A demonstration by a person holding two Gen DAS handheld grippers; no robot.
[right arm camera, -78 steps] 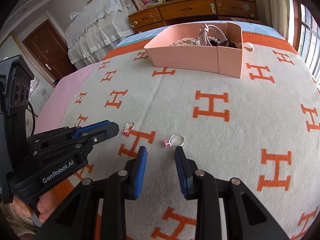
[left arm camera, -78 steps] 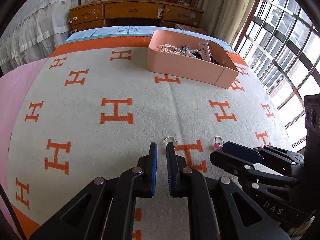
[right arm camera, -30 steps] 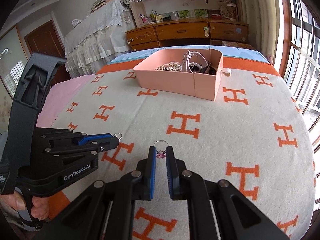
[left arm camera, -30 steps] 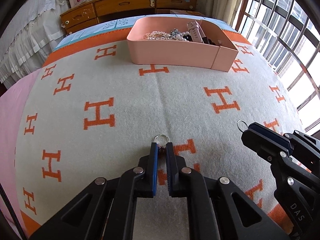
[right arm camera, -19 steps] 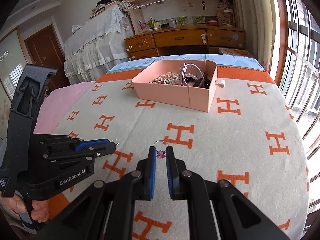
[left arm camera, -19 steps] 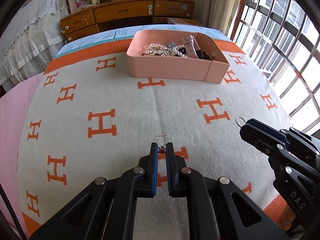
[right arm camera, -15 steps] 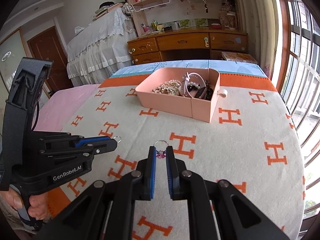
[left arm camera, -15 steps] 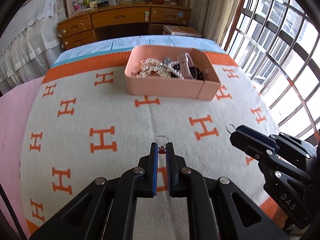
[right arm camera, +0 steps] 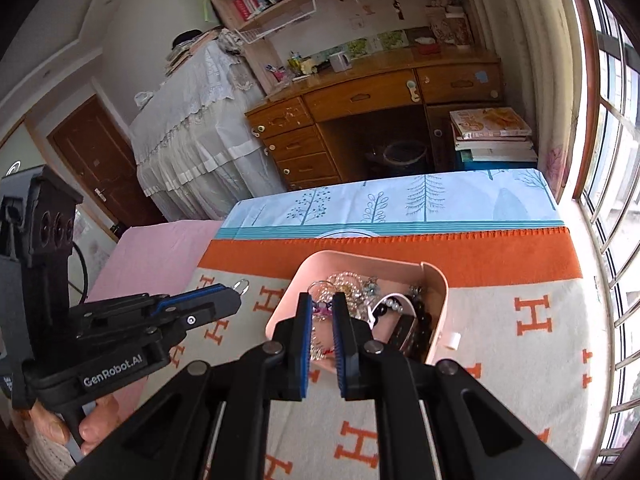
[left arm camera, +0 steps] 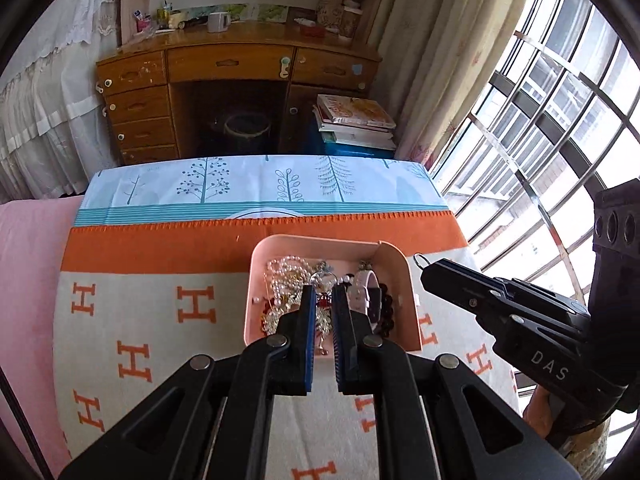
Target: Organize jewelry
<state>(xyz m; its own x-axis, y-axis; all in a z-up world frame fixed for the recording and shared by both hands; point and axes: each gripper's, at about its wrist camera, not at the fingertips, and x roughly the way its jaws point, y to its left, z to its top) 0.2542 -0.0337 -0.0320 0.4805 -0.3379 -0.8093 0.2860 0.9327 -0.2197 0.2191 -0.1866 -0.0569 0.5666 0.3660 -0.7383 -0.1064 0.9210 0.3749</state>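
Note:
My left gripper [left arm camera: 323, 300] is shut on a silver ring with a red stone [left arm camera: 322, 282] and holds it above the pink jewelry tray [left arm camera: 400, 268]. My right gripper [right arm camera: 322, 305] is shut on a silver ring with a pink stone [right arm camera: 320, 289], also above the tray [right arm camera: 436, 280]. The tray holds pearl necklaces [left arm camera: 284, 272], a watch [left arm camera: 366, 290] and dark beads [right arm camera: 420, 312]. The right gripper shows in the left wrist view [left arm camera: 428, 269] with its ring loop sticking out. The left gripper shows in the right wrist view [right arm camera: 236, 294] the same way.
The tray sits on a cream blanket with orange H marks [left arm camera: 160, 320] and an orange border [right arm camera: 480, 252]. Beyond the bed's far edge stand a wooden desk [left arm camera: 240, 68], stacked books [left arm camera: 356, 120] and a barred window [left arm camera: 560, 120] at right.
Both grippers closed on the rings lying on the blanket, lifted them, and carried them forward until they hang over the pink tray.

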